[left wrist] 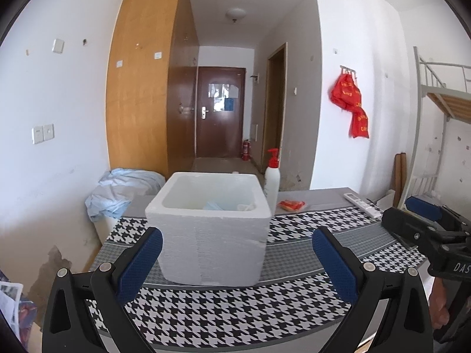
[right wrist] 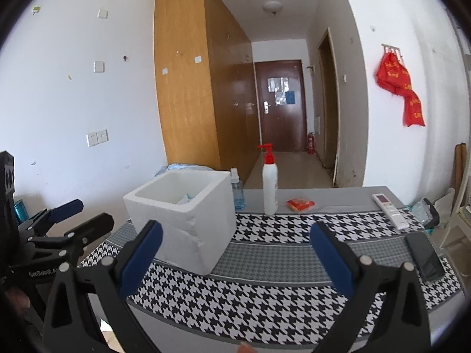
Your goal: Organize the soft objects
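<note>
The table, covered in a houndstooth cloth, is cut off at its near edge by both tools. Near its left edge stands the white foam box; only a pale blue soft item is glimpsed inside, mostly hidden by the wall. The left gripper and right gripper are held spread, empty. A small orange packet lies by the far edge.

The left gripper and the right gripper are built from black angular arms joined with silver round rivets. Blue textured pads are fitted on the fingers. White lettering is printed on both bodies.
</note>
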